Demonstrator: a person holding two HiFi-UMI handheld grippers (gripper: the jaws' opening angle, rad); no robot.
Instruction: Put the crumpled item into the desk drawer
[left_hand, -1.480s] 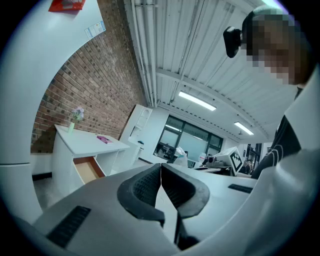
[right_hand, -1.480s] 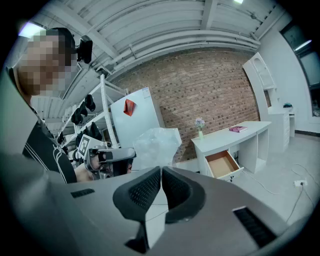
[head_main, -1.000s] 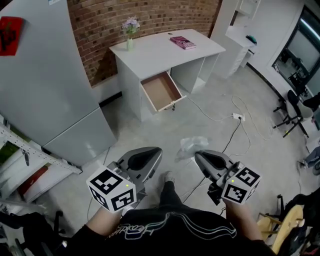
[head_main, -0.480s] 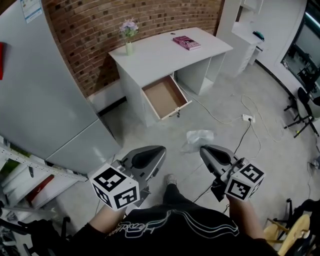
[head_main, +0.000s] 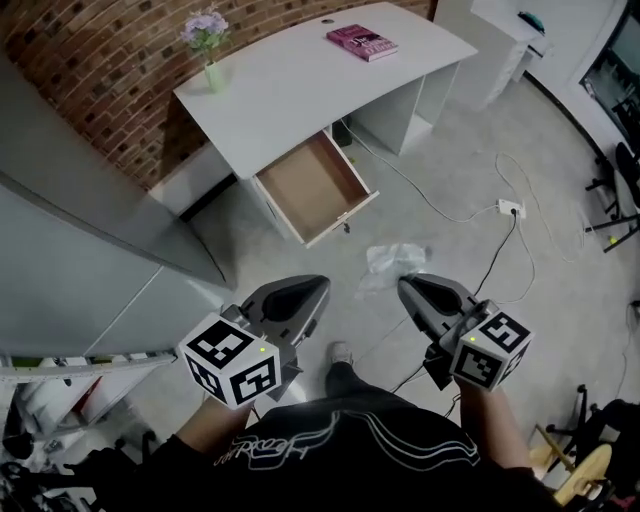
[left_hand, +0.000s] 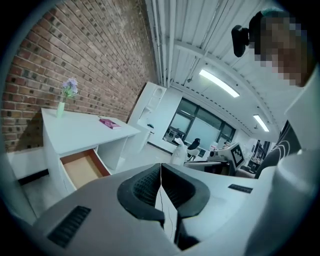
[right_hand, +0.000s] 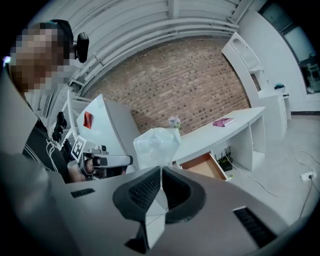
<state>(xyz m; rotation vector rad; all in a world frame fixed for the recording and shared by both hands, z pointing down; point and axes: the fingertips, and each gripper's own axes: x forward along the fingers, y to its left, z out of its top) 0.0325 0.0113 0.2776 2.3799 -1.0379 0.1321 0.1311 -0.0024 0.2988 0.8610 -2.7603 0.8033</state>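
A crumpled clear plastic item (head_main: 392, 262) hangs from the tip of my right gripper (head_main: 405, 288), which is shut on it; in the right gripper view the item (right_hand: 156, 146) sticks up past the closed jaws of that gripper (right_hand: 160, 172). My left gripper (head_main: 322, 287) is held level beside it, shut with nothing in it (left_hand: 160, 167). The white desk (head_main: 300, 80) stands ahead against the brick wall. Its drawer (head_main: 310, 186) is pulled out, with a bare brown bottom, and is also seen in both gripper views (left_hand: 82, 169) (right_hand: 202, 166).
On the desk lie a pink book (head_main: 361, 43) and a vase of flowers (head_main: 208, 50). A grey fridge (head_main: 80, 270) stands to the left. A cable and power strip (head_main: 508, 208) lie on the floor right of the drawer. Office chairs (head_main: 620, 190) stand far right.
The desk and its open drawer have come nearer and lower in the head view. Both grippers keep their pose, the right one still holding the crumpled item.
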